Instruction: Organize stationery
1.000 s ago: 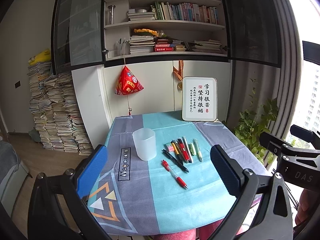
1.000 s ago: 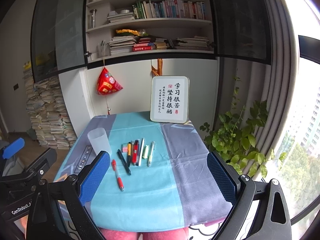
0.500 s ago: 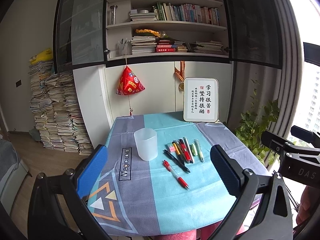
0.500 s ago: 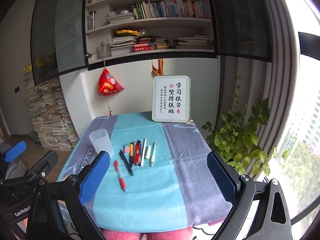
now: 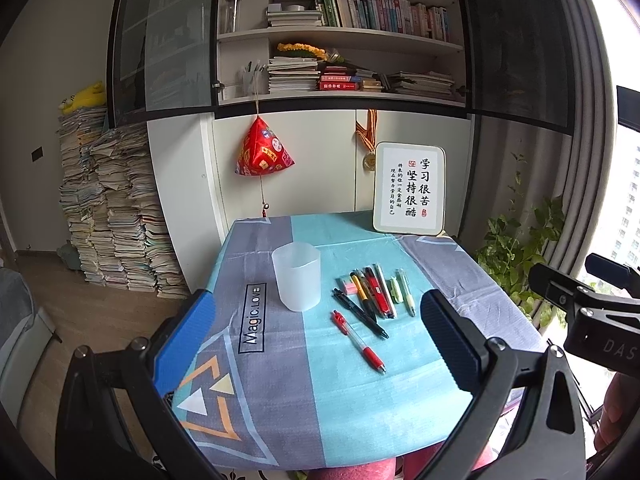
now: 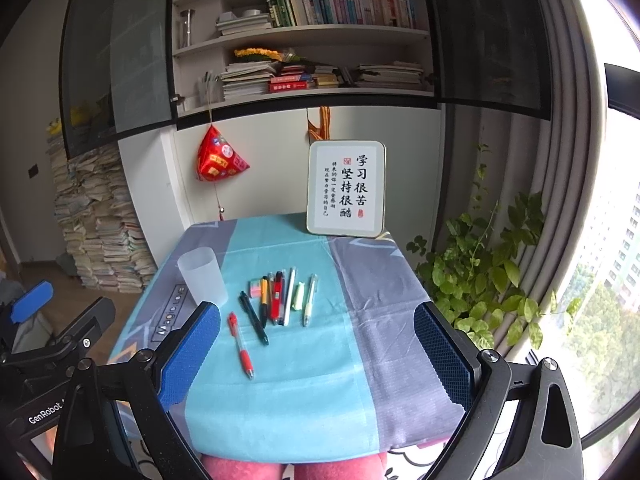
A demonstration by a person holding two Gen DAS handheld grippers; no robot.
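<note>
- Stationery lies mid-table on tablecloth (image 5: 280,400): red pen (image 5: 359,341) nearest me, black pen (image 5: 360,313) just behind it, then a tight row w/ pink eraser (image 5: 345,284), yellow-black pen (image 5: 362,292), red-black pen (image 5: 376,290), white pen (image 5: 385,290), small green item (image 5: 395,290), pale green pen (image 5: 406,292).
- Translucent cup (image 5: 296,276) upright, empty, just left of the row.
- My left gripper (image 5: 320,344) hangs above the near table edge, jaws spread wide, holding nothing; red pen sits btw the pads in view, well beyond them.
- My right gripper (image 6: 316,356) same: jaws released, nothing held; pens ahead, left of center.
- Left view only: right gripper body at far right, medal (image 5: 369,160) beside framed calligraphy sign (image 5: 410,188).
- Right view only: left gripper's blue pad at far left, more of plant (image 6: 488,280), window.
</note>
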